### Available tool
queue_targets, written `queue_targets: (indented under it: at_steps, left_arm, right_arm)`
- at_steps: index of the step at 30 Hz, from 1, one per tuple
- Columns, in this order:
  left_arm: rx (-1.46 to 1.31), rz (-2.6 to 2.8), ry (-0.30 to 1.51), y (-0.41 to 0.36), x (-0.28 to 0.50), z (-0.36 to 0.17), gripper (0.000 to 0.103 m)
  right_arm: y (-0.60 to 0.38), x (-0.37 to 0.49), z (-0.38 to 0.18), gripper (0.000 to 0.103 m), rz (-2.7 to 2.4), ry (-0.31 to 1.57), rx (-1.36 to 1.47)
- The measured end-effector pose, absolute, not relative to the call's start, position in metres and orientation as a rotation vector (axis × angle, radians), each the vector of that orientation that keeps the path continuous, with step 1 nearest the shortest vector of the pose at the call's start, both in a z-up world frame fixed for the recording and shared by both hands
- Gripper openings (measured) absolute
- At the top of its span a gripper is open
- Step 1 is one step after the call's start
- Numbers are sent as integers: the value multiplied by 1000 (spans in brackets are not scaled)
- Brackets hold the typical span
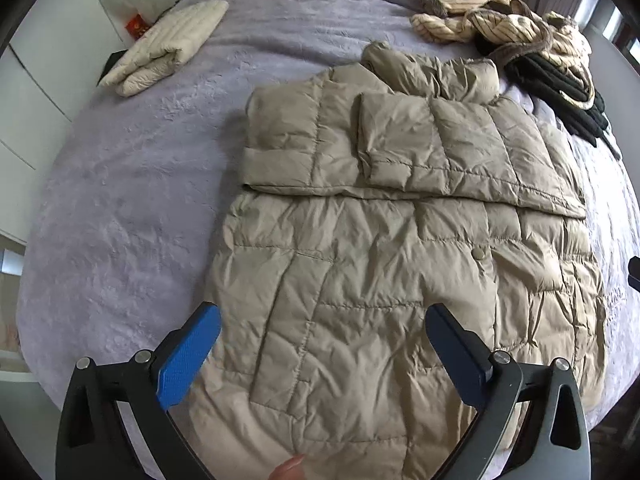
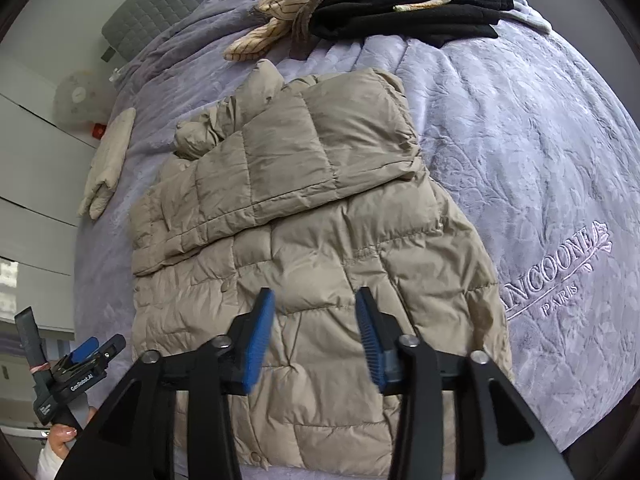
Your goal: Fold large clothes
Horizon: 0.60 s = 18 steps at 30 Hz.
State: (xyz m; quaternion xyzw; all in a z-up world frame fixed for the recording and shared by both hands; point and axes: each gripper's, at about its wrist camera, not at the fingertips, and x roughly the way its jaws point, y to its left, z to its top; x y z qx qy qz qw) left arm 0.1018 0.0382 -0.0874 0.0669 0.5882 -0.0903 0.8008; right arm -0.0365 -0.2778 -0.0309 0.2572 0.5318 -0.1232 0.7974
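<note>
Left gripper (image 1: 322, 354): jaws spread wide, blue pads clear of everything — nothing between them, pointing steeply down over the near part of the coat.
Right gripper (image 2: 316, 340): jaws parted about halfway, nothing pinched, hovering over the coat's lower half.
Left gripper seen from the right wrist (image 2: 86, 354): low at the left edge, held in a hand (image 2: 64, 436), just off the coat's near left corner.
Puffer coat (image 1: 360, 280): beige, quilted, lying flat on the bed directly beneath both grippers — its near hem runs under them and it reaches away up the frame.
Sleeves (image 1: 420, 148): folded across the coat's upper half, one lying on the other, well beyond the fingertips.
Collar (image 1: 432, 72): bunched at the far end of the coat.
Bedspread (image 1: 120, 200): lavender, textured, stitched lettering to the right of the coat in the right wrist view.
Cream folded garment (image 1: 168, 48): far left on the bed, well apart from the coat.
Striped and black clothes (image 1: 520, 40): heaped at the far right, just past the collar.
</note>
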Motion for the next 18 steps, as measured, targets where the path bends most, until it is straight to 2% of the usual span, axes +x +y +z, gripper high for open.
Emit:
queue_targets:
  at_steps: [1,3,7,18]
  left_arm:
    - [135,-193,1258,41,102,-86,102]
    - [137,-183,1250,47,102,-85,102]
    - [127,-211,1258,60,102,-88,102]
    - [165,-315,1285,78,90,-96,102]
  right_arm:
    - [-274,-37,-28,85,-269,1119,542]
    - [-266,-39,-21,102,-278,1064,518]
    - [-252,-39,-13,103,-260,1030,528]
    - [-230,-76,-39,103,-275,1114,824]
